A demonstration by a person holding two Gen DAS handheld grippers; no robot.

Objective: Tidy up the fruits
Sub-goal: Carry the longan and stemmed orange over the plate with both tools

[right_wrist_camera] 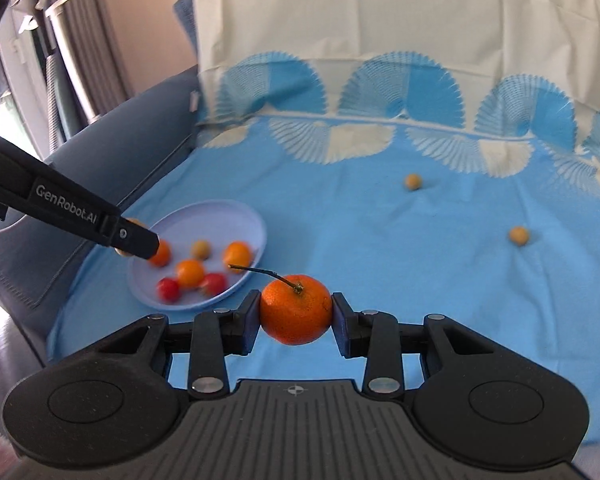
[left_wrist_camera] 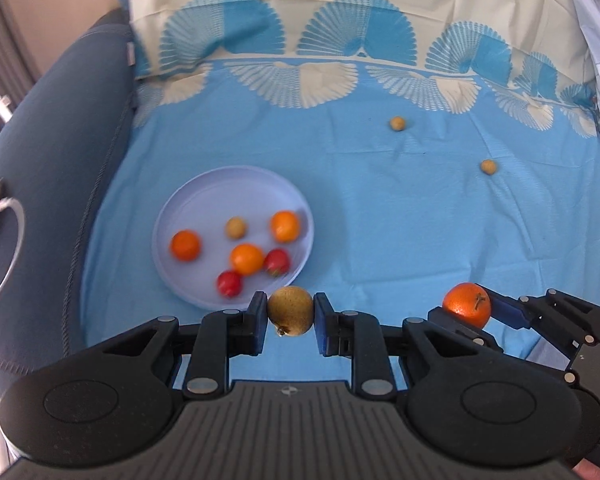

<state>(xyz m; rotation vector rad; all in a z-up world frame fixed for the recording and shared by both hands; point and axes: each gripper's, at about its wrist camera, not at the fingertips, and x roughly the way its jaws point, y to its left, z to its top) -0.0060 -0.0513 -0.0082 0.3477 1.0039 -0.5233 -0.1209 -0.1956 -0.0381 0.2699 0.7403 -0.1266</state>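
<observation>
While we looked along the left tongs (left_wrist_camera: 290, 317), we saw them clamped on a small brownish-yellow fruit (left_wrist_camera: 290, 316), one pad pressing on each side of it, above the near edge of the blue bedsheet (left_wrist_camera: 380, 220). Farthest left lay the dark blue sofa arm (left_wrist_camera: 48, 184) with a grey cable loop (left_wrist_camera: 12, 256) on it. Next came the pale lilac plate (left_wrist_camera: 204, 188), resting on the sheet. On it we counted three orange fruits (left_wrist_camera: 185, 245), two red ones (left_wrist_camera: 229, 283) and one small tan fruit (left_wrist_camera: 235, 227); the middle orange one touched a red one beside it. The plate's contents were somewhat blurred, so we could not name the kinds for certain.

Further right, two small tan fruits (left_wrist_camera: 397, 123) lay apart from each other on the bare sheet, well away from the plate, the second (left_wrist_camera: 489, 167) nearer and more to the right. Behind them the sheet's cream border with blue fan patterns (left_wrist_camera: 360, 36) rose against the backrest.

At the right stood the right tongs (right_wrist_camera: 296, 312), clamped on a mandarin (right_wrist_camera: 296, 309) with a thin curved stem (right_wrist_camera: 256, 271), its pads pressed against both sides of the fruit. It was held above the sheet, just right of the plate and not over it. In the right wrist view, the left tongs reached in over the plate's left rim.
</observation>
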